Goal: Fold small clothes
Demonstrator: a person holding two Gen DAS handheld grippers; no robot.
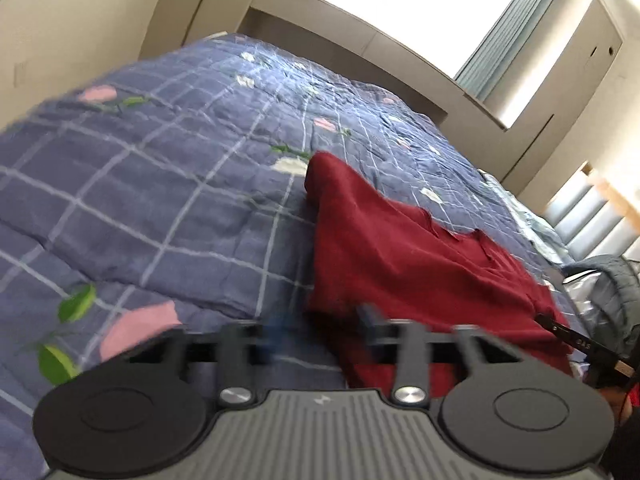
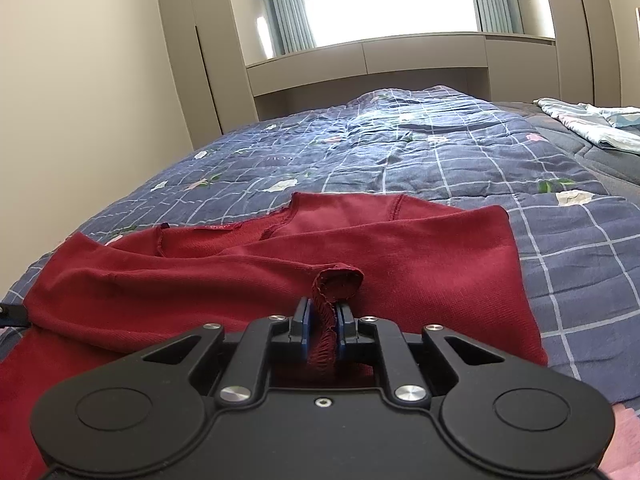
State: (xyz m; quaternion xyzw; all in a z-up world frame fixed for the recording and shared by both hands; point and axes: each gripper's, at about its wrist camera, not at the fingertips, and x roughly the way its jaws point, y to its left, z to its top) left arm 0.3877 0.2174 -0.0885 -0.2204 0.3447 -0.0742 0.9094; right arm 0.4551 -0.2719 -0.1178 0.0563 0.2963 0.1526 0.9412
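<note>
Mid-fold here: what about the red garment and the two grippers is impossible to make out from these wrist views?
- Left wrist view: left gripper fingers smeared by motion blur; contact with the red garment unclear.
- Right wrist view: right gripper is shut on a bunched hem; its body hides the cloth beneath.
- Both views: garment's near edge cut off by the frame.

Both handheld tools are matte black. The right claw [image 2: 322,316] has two angular black fingers faced with blue pads [image 2: 306,326], linked by flat arms pinned with shiny silver screws to a smooth body bearing one small centre bolt and two big round discs. The left claw [image 1: 320,330], blurred, has the same discs and silver screws, but a grey ribbed top plate with a small pale mark.
</note>
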